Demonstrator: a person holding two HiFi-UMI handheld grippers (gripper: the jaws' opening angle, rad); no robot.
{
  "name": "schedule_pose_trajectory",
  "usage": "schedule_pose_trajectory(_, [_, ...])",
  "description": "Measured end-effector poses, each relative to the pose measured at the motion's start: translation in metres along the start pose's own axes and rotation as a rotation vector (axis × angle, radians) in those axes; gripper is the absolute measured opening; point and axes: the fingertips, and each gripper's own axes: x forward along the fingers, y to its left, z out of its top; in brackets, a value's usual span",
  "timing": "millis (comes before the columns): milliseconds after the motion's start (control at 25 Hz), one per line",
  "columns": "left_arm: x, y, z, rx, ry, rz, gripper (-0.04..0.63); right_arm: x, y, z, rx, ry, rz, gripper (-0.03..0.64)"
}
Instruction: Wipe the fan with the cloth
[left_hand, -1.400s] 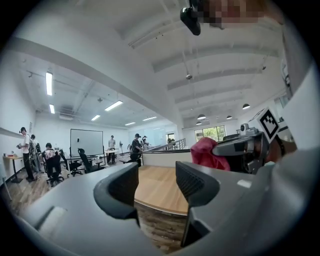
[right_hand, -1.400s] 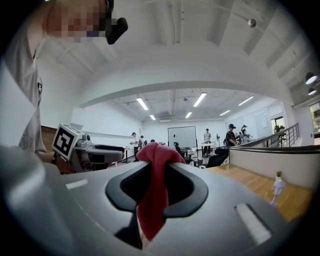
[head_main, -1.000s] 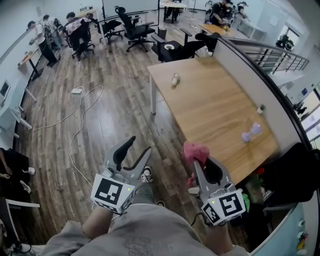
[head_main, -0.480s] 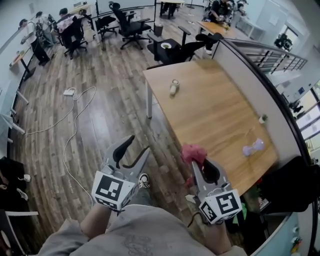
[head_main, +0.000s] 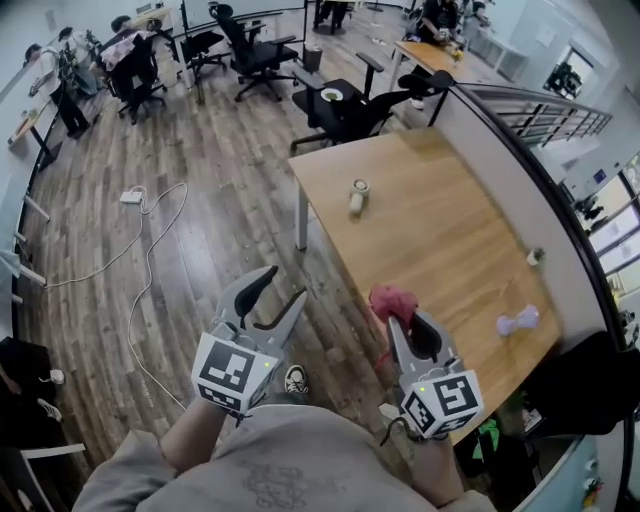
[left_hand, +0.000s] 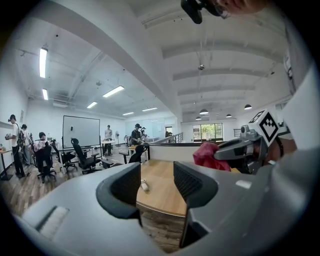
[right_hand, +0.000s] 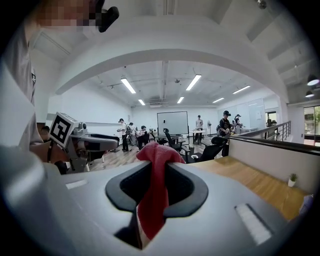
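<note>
Filling the head view's right side, the wooden table (head_main: 440, 230) lies ahead. The left gripper (head_main: 283, 285) hangs over plank flooring (head_main: 200, 240), its jaws spread with nothing between them. The right gripper (head_main: 408, 322), at the table's near edge, pinches the red cloth (head_main: 392, 300). The small lilac fan (head_main: 518, 321) lies on the table, well apart from the cloth.

On the counter (head_main: 430, 220), the fan (head_main: 518, 321) lies at 4 o'clock, a small plant (head_main: 536, 256) at 3 and a small container (head_main: 357, 196) at 10. Office chairs (head_main: 345, 110) stand behind at 11. A cable (head_main: 148, 255) lies on the floor (head_main: 220, 230) at 9.
</note>
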Motion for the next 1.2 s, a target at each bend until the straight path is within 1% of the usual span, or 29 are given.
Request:
schedule_pose_trajectory(120, [0.014, 0.02, -0.004, -0.001, 0.013, -0.022, 0.206, 0.029, -0.004, 0.007, -0.004, -0.004, -0.017, 0.084])
schedule_pose_trajectory(240, [0.026, 0.041, -0.006, -0.023, 0.019, -0.023, 0.206, 0.052, -0.006, 0.013, -0.02, 0.002, -0.022, 0.084])
schedule_pose_trajectory(520, [0.06, 0.066, -0.019, -0.048, 0.036, -0.035, 0.207, 0.085, -0.027, 0.001, -0.011, 0.039, -0.054, 0.084])
schedule_pose_trajectory(680, [0.087, 0.076, -0.022, -0.051, 0.047, -0.053, 0.21, 0.106, -0.05, -0.003, 0.011, 0.053, -0.074, 0.084])
schedule_pose_trajectory(800, [0.109, 0.086, -0.024, -0.043, 0.059, -0.051, 0.212, 0.125, -0.068, -0.004, 0.023, 0.055, -0.078, 0.084])
schedule_pose_trajectory(960, [0.144, 0.1, -0.024, -0.044, 0.078, -0.055, 0.212, 0.159, -0.093, -0.001, 0.041, 0.064, -0.06, 0.084])
schedule_pose_trajectory(1040, [0.164, 0.105, -0.021, -0.037, 0.088, -0.063, 0.222, 0.177, -0.106, 0.001, 0.051, 0.072, -0.046, 0.084])
schedule_pose_trajectory(1200, [0.209, 0.116, -0.021, -0.021, 0.118, -0.063, 0.222, 0.212, -0.141, 0.004, 0.067, 0.091, -0.032, 0.084])
